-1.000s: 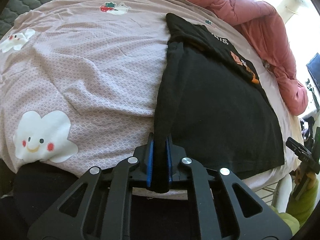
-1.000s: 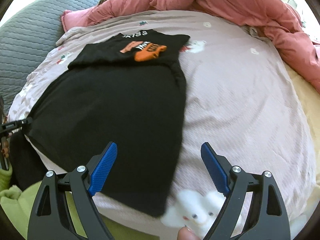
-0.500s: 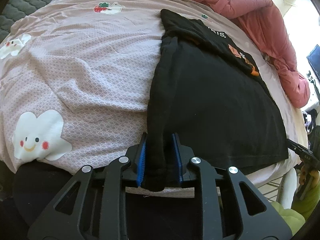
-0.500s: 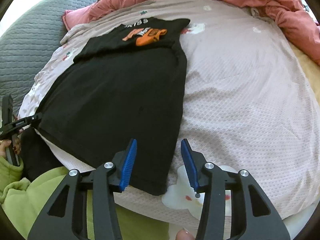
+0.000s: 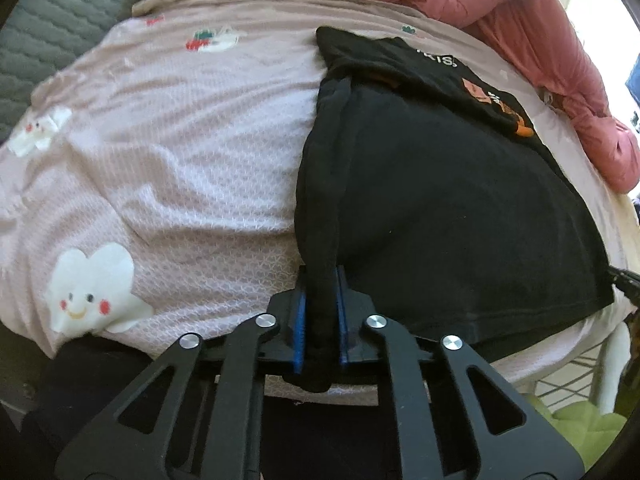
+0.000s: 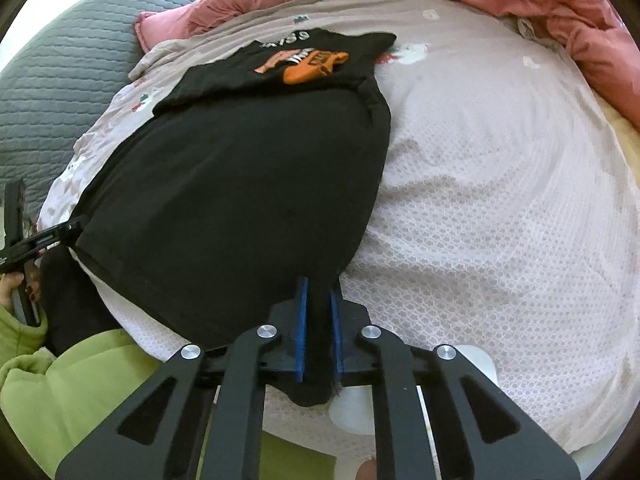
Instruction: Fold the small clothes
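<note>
- The black T-shirt (image 6: 248, 184) lies flat on the bed (image 6: 500, 208), its top part already folded down so the orange print (image 6: 316, 65) shows. The left gripper (image 5: 320, 328) pinches one near hem corner, the right gripper (image 6: 319, 334) the other, jaws of both pressed onto cloth.
- Each pinch looks narrow; a quick lift could pull the hem free and drop one side.
- Uneven lifting would probably skew the fold and leave the edges mismatched.
- The bunched side seam (image 5: 320, 168) may stay crumpled inside the fold.
- Dragging could shift the folded top or snag the pink bedsheet (image 5: 180, 152).
</note>
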Action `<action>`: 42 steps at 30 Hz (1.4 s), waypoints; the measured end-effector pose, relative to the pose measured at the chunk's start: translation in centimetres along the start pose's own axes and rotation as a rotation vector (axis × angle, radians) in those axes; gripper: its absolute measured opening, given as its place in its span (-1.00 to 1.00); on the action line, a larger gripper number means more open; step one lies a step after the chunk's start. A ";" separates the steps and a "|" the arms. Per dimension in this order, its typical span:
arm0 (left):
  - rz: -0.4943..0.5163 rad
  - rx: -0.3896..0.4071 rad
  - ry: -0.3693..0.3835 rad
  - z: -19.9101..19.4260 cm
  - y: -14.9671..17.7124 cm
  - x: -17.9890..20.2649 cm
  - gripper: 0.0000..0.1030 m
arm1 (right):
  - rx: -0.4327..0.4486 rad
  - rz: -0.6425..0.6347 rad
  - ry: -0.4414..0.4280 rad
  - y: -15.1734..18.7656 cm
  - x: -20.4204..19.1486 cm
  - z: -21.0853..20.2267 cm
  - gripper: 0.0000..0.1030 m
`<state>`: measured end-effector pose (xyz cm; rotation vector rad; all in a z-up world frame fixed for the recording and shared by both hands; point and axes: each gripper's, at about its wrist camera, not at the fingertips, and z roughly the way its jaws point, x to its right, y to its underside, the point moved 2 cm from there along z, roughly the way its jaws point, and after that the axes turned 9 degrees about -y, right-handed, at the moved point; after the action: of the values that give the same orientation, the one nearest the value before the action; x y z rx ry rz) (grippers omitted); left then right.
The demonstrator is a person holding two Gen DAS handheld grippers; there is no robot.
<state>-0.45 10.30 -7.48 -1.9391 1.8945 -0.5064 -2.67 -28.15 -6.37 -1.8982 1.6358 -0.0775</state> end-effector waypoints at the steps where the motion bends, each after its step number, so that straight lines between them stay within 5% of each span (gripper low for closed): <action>1: -0.003 0.006 0.002 -0.2 -0.1 -0.1 -0.93 | 0.016 -0.009 0.000 -0.1 -0.1 -0.4 -0.84; 23: -0.162 0.165 0.079 -4.5 -7.6 -1.6 -0.94 | 0.374 -0.056 -0.039 -7.7 0.0 -5.5 -0.85; 42: -0.172 0.240 0.065 -2.7 -16.6 0.3 -0.94 | 0.477 -0.001 0.025 -15.0 2.3 -4.2 -0.85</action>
<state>12.48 10.22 3.23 -1.9543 1.6260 -0.8171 9.19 -31.46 3.51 -1.5349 1.4708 -0.4519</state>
